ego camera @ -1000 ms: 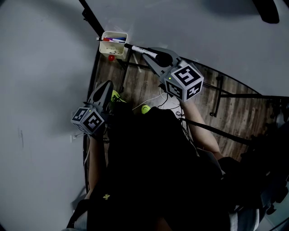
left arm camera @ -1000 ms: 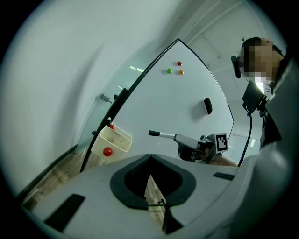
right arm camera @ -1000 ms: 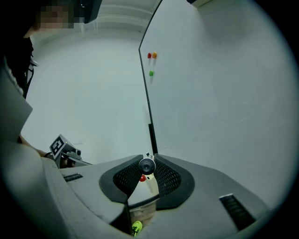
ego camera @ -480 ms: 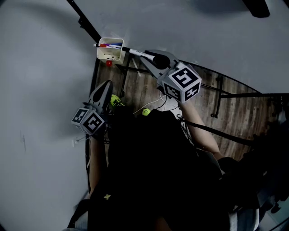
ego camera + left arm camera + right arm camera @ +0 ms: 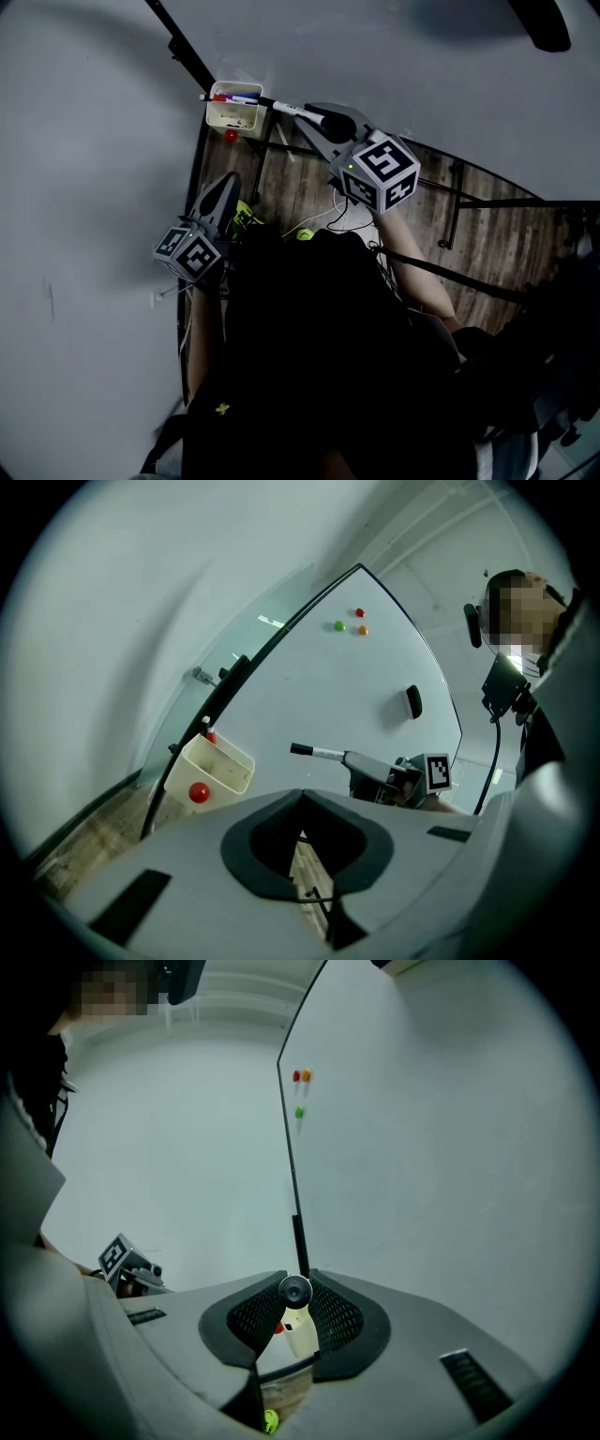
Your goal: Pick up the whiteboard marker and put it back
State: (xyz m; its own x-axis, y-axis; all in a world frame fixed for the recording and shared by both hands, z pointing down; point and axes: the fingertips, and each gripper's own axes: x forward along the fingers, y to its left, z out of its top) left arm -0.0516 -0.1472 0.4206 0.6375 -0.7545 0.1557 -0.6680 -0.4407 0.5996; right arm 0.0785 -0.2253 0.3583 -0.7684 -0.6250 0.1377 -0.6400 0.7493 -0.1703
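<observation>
One whiteboard marker (image 5: 292, 109) sits clamped in our right hand-held gripper (image 5: 315, 116), so we should steer it level over the cream holder (image 5: 215, 111).

Operator kit: dark clothing, two grey hand-held grippers with marker cubes.
Head view: a black top (image 5: 309, 347) fills the frame from centre to 6 o'clock, with a small yellowish emblem (image 5: 222, 409) at 7 o'clock; its sleeves end short of the forearms. At 10 o'clock, the left gripper (image 5: 228, 180) has a grey tapered shell with a dark inner face. At 12 o'clock, the right gripper (image 5: 317, 116) has the same grey shell. Each carries a white cube printed with black square markers: left cube (image 5: 190, 253), right cube (image 5: 382, 172). A small green light (image 5: 351, 166) sits at the right cube's 9 o'clock edge. Right gripper view: black mesh-textured pads (image 5: 246, 1321) line a rounded recess, and there are black rectangular slots (image 5: 473, 1372) in the grey housing.
</observation>
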